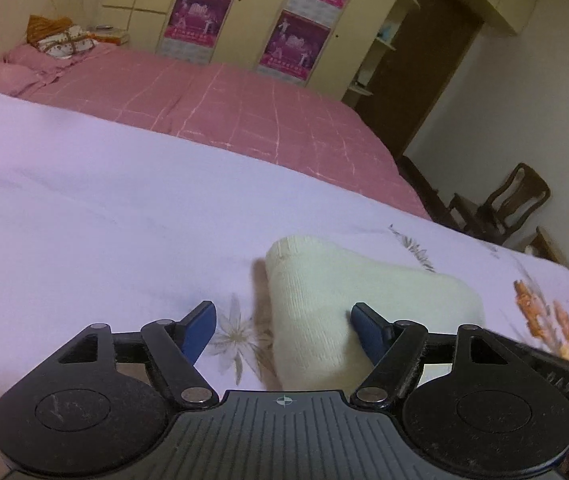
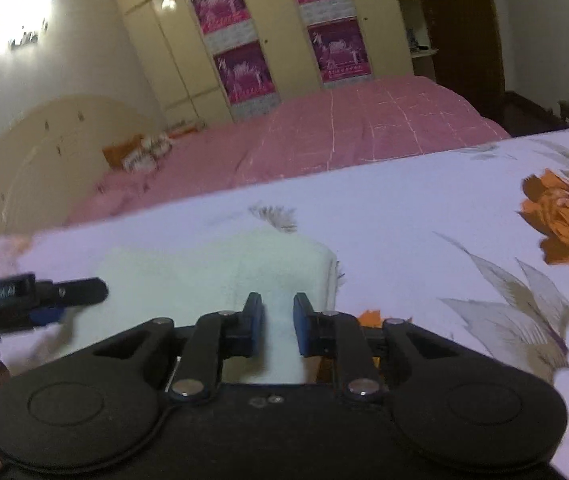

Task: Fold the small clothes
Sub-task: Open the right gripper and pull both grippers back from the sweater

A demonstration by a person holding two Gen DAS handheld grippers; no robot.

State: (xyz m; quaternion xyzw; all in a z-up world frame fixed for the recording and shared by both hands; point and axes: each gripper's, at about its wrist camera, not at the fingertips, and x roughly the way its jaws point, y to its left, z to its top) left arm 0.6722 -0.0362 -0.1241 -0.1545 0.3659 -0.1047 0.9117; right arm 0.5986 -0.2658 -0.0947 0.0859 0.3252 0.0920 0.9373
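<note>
Left gripper [image 1: 284, 330] hangs with jaws spread wide over a cream knit garment [image 1: 348, 304] lying on a floral sheet [image 1: 104, 208]; its right blue pad [image 1: 366, 326] sits against the cloth's near side, the left pad clear of it, nothing clamped. The garment's near edge is hidden behind the gripper body. At the lower right a blurred black bar, part of the other tool, cuts across the corner. Behind lie a pink bed [image 1: 224, 100], a wardrobe [image 1: 252, 16] with magenta posters and a wooden chair [image 1: 512, 200].

From the right wrist, the right gripper [image 2: 277, 326] has its jaws drawn narrow with a strip of the cream garment [image 2: 204, 268] between the pads; whether they actually pinch it cannot be made out through the blur. The left gripper [image 2: 60, 300] enters at the left edge, smeared, over the cloth's far side. Only this view shows the bright wall lamp [image 2: 12, 16] and the large orange flower [image 2: 564, 216] on the sheet [image 2: 404, 208].
</note>
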